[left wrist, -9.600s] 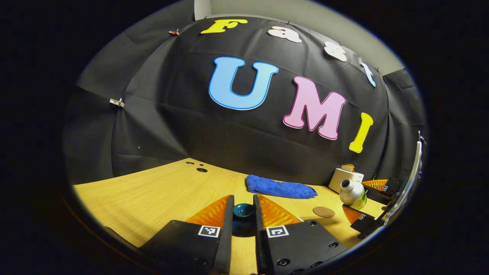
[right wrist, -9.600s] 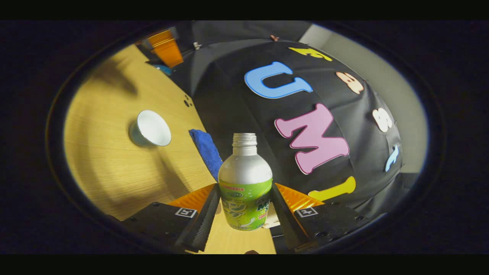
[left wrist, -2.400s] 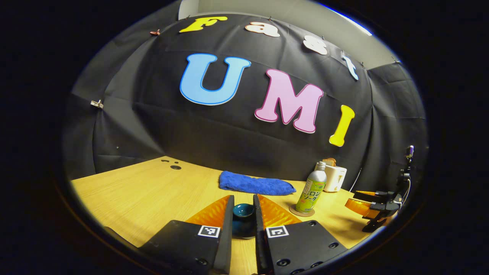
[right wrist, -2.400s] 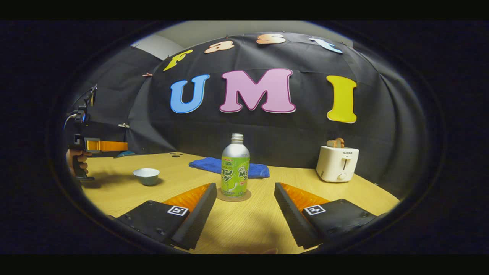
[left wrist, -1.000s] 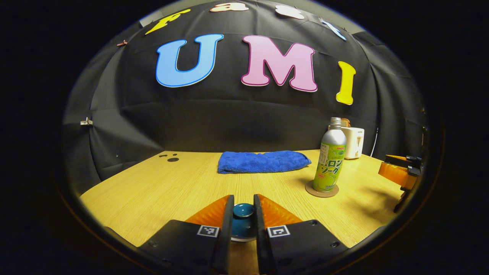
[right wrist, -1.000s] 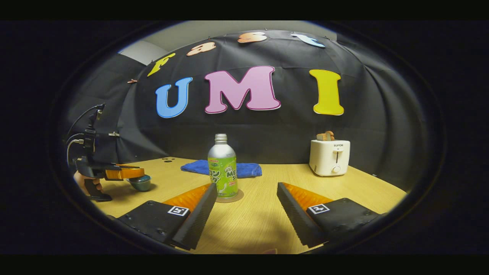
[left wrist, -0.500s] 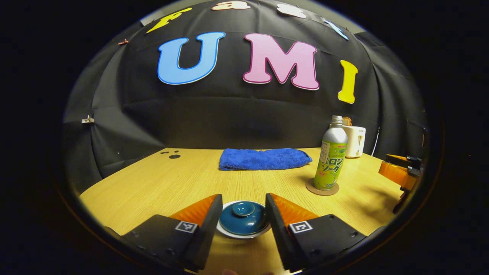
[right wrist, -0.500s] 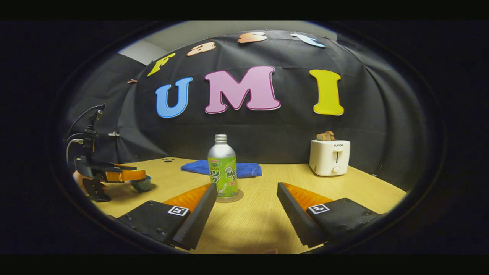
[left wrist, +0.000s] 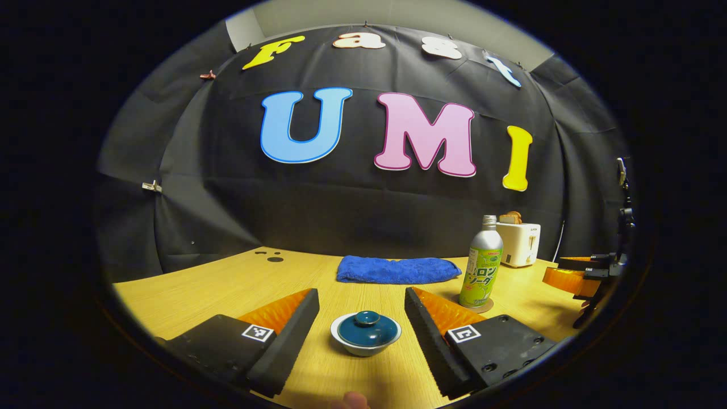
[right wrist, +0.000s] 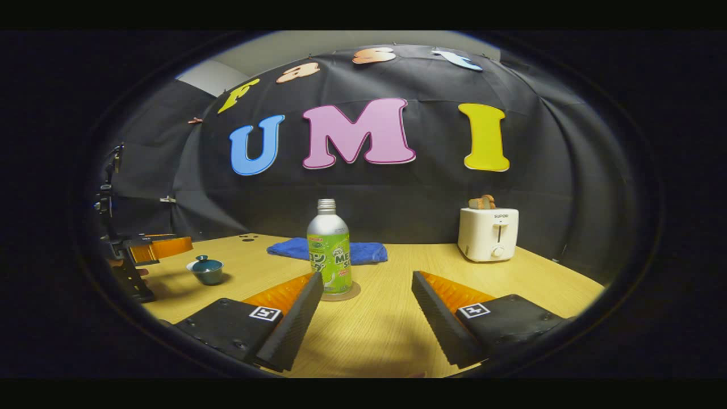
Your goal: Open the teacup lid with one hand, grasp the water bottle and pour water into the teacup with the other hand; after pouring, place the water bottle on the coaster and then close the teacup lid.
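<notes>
The teacup (left wrist: 363,343) sits on the wooden table with its dark blue lid (left wrist: 367,327) on top. My left gripper (left wrist: 362,304) is open, fingers standing apart on either side of the cup and a little back from it. The green-labelled water bottle (left wrist: 481,270) stands upright on the round coaster (left wrist: 484,307) to the right. In the right gripper view the bottle (right wrist: 329,254) rests on the coaster (right wrist: 347,295), and my right gripper (right wrist: 366,287) is open just before it, holding nothing. The lidded teacup (right wrist: 207,271) and the left gripper (right wrist: 162,248) appear at far left.
A folded blue towel (left wrist: 396,270) lies at the back of the table by the cloth wall. A white toaster (right wrist: 488,233) with bread in it stands at the back right. The right gripper (left wrist: 573,276) shows at the right edge of the left gripper view.
My left gripper set the lid on the teacup, opened, and drew back and up from it. The right gripper stayed open and still behind the bottle.
</notes>
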Demonstrator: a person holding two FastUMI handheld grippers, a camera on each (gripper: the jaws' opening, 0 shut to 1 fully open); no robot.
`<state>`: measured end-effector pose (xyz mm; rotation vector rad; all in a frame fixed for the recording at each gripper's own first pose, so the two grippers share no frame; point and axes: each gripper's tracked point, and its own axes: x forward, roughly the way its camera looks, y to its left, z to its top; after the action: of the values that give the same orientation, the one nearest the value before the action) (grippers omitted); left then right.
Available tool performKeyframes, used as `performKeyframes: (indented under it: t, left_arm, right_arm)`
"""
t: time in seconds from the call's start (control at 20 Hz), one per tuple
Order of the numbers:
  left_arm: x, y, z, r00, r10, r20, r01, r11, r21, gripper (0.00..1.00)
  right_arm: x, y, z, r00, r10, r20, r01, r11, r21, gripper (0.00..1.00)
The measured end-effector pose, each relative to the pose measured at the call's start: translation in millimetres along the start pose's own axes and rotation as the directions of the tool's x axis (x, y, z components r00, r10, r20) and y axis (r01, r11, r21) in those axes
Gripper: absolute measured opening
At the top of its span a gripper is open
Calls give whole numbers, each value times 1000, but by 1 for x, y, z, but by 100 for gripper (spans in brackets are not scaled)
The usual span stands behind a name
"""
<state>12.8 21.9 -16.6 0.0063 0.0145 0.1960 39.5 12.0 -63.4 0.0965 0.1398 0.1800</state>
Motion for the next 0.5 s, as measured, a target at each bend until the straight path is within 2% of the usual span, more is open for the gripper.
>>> performKeyframes:
  t: [0.15,0.5]
  left_arm:
    - [1,3,-9,999,-7,-37,6,1000,-25,95]
    - [-1,10,-2,1000,-1,-21,0,999,-42,95]
  right_arm:
    - [0,1,0,1000,2,0,-2,1000,0,97]
    - [-2,2,0,1000,0,0,0,1000,0,97]
